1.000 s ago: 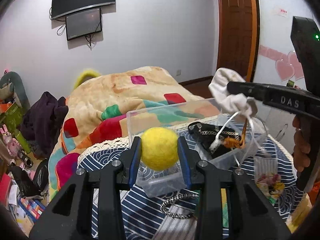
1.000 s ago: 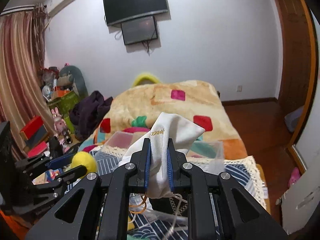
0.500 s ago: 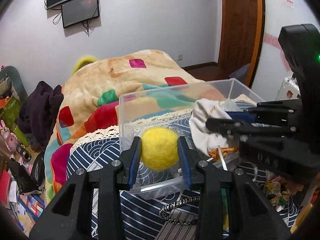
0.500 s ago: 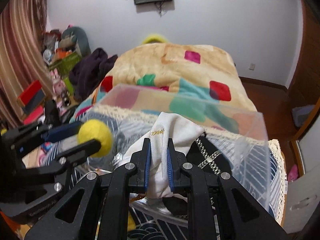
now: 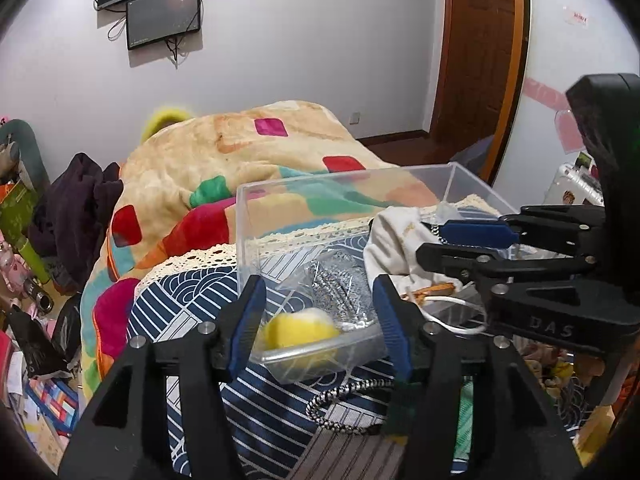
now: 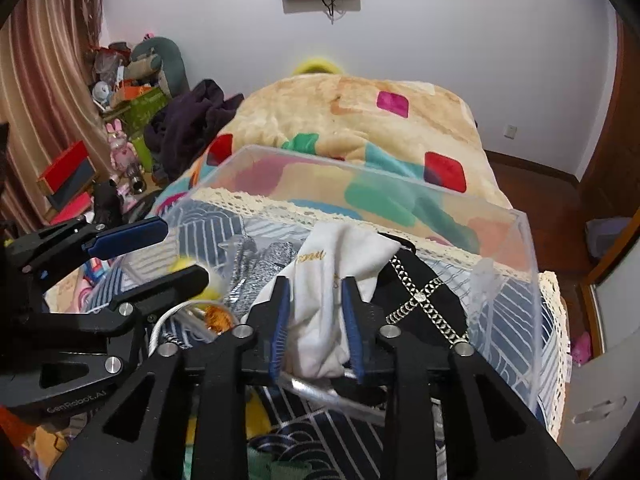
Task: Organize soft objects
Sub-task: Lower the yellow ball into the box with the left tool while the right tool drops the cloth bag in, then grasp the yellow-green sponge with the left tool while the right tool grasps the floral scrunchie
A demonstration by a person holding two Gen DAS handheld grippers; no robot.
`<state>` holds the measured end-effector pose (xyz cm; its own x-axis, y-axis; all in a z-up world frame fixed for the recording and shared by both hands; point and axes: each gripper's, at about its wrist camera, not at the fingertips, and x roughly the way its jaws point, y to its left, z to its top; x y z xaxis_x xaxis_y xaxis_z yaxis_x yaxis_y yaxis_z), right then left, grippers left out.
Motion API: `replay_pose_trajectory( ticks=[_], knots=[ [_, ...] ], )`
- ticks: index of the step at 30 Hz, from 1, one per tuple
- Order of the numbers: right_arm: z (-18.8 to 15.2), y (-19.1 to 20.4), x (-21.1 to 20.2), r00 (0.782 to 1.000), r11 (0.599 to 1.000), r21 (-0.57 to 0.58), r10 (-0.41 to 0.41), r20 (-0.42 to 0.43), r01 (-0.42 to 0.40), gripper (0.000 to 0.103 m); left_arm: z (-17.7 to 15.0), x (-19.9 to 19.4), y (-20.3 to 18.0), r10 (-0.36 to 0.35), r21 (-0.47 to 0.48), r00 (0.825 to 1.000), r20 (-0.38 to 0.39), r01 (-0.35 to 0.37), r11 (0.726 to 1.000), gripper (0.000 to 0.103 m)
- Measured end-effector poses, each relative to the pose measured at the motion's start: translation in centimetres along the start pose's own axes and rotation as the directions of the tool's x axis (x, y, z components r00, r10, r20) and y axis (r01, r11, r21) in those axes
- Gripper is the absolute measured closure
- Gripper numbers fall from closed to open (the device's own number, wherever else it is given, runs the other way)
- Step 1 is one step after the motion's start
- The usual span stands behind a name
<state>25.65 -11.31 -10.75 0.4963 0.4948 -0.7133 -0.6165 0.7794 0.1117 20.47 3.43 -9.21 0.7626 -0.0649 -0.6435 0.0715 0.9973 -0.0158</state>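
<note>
A clear plastic box (image 5: 344, 184) (image 6: 516, 248) stands on the blue patterned cloth. The yellow felt ball (image 5: 298, 330) lies inside it at the near left corner. My left gripper (image 5: 320, 292) is open, its fingers spread on either side of that corner. The white cloth pouch (image 5: 394, 242) (image 6: 332, 276) rests in the box. My right gripper (image 6: 314, 292) (image 5: 448, 240) is open around the pouch, its pads apart from the cloth. A grey sparkly packet (image 5: 340, 280) and a black item with a chain (image 6: 420, 300) also lie in the box.
A colourful blanket (image 5: 260, 160) covers the bed behind the box. A braided cord (image 5: 348, 396) lies on the cloth in front of the box. Dark clothes (image 5: 76, 208) and clutter sit at the left. A wooden door (image 5: 480, 48) is at the back right.
Both grippers lowered into the box and opened. The yellow ball dropped from the left gripper into the box corner. The right gripper let go of the white pouch, which settled in the box.
</note>
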Motion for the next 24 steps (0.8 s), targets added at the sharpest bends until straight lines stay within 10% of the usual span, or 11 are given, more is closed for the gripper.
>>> replay_pose_trajectory(
  ticks=[8, 13, 24],
  knots=[
    [-0.4, 0.0, -4.4, 0.991, 0.999, -0.008, -0.044, 0.129, 0.046, 0.054, 0.1, -3.5, 0.0, -0.036, -0.022, 0.997, 0.069, 0.038, 0.999, 0.036],
    [-1.4, -0.5, -7.1, 0.976, 0.998, 0.029, -0.061, 0.21, 0.056, 0.024, -0.6, -5.2, -0.2, -0.069, -0.039, 0.993, 0.094, 0.073, 0.997, 0.028],
    [-6.5, -1.5, -7.5, 0.98, 0.992, 0.067, -0.121, 0.16, 0.111, 0.021, -4.6, -4.5, -1.4, -0.094, -0.028, 0.995, 0.016, 0.094, 0.995, 0.024]
  ],
)
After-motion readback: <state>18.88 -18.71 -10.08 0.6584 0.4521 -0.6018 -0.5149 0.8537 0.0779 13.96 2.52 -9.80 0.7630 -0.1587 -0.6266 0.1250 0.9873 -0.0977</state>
